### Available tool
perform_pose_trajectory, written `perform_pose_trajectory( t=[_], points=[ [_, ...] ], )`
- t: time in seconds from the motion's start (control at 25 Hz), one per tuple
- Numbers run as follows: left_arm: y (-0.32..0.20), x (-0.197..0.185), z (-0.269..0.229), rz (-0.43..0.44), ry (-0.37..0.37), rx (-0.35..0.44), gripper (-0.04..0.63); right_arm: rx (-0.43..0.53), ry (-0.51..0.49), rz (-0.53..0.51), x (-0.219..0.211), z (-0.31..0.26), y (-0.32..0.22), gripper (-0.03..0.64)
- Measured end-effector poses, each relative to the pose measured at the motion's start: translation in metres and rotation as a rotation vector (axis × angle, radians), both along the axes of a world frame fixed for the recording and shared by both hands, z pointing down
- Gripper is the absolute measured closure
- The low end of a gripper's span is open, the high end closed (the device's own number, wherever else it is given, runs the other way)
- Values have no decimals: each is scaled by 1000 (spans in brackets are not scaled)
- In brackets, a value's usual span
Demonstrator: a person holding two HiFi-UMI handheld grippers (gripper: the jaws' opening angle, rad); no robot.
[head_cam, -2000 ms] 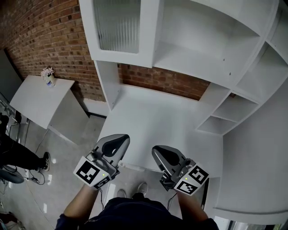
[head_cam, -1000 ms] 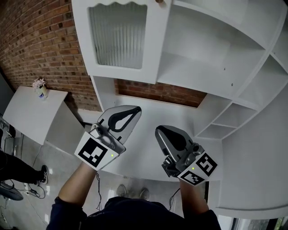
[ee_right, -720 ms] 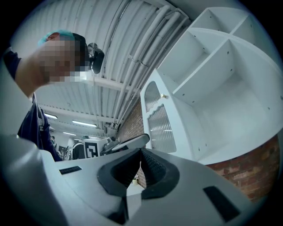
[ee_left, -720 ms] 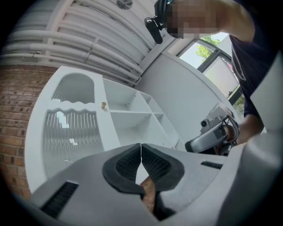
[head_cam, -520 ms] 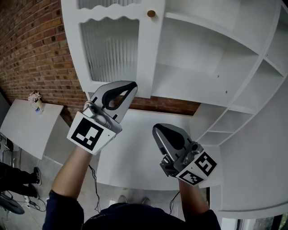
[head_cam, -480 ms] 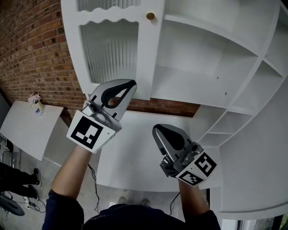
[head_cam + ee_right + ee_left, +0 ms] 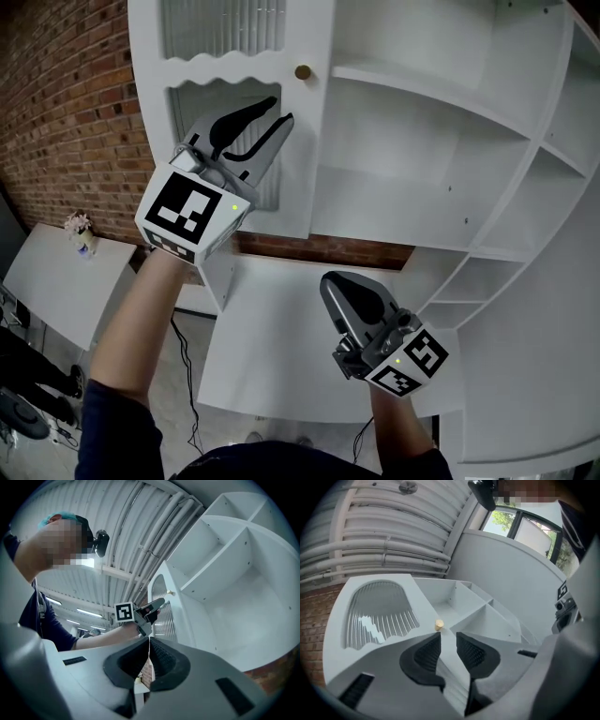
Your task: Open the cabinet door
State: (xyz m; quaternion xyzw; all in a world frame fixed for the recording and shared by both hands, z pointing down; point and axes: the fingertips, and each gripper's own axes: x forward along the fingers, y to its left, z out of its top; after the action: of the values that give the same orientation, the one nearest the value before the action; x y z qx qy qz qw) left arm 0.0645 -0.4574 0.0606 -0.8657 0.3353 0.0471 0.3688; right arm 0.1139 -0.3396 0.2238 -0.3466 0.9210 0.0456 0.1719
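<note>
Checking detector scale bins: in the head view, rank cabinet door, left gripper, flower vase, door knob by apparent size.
1. cabinet door
2. left gripper, near the camera so inflated; jaws have just been opening, nothing between them
3. flower vase
4. door knob

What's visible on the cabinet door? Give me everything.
The cabinet door is a white frame, seemingly painted wood, around ribbed glass panes split by a wavy-edged rail. A small round brass-coloured knob sits on its right stile, beside the open shelves. It is upright and appears closed. The left tool, whose jaws have just been opening and hold nothing, is in front of the lower pane, short of the knob. Nothing touches the door.
</note>
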Motion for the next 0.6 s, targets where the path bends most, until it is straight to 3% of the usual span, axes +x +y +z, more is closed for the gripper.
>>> perform_pose_trajectory(
  t=[0.28,0.6],
  points=[
    [-17,10,-35,-95,-83,105,477,3,-6,-7,6,1,-4,591],
    [-18,26,-47,-139,-202,184,459,0,-12,-4,11,1,-5,591]
  ],
)
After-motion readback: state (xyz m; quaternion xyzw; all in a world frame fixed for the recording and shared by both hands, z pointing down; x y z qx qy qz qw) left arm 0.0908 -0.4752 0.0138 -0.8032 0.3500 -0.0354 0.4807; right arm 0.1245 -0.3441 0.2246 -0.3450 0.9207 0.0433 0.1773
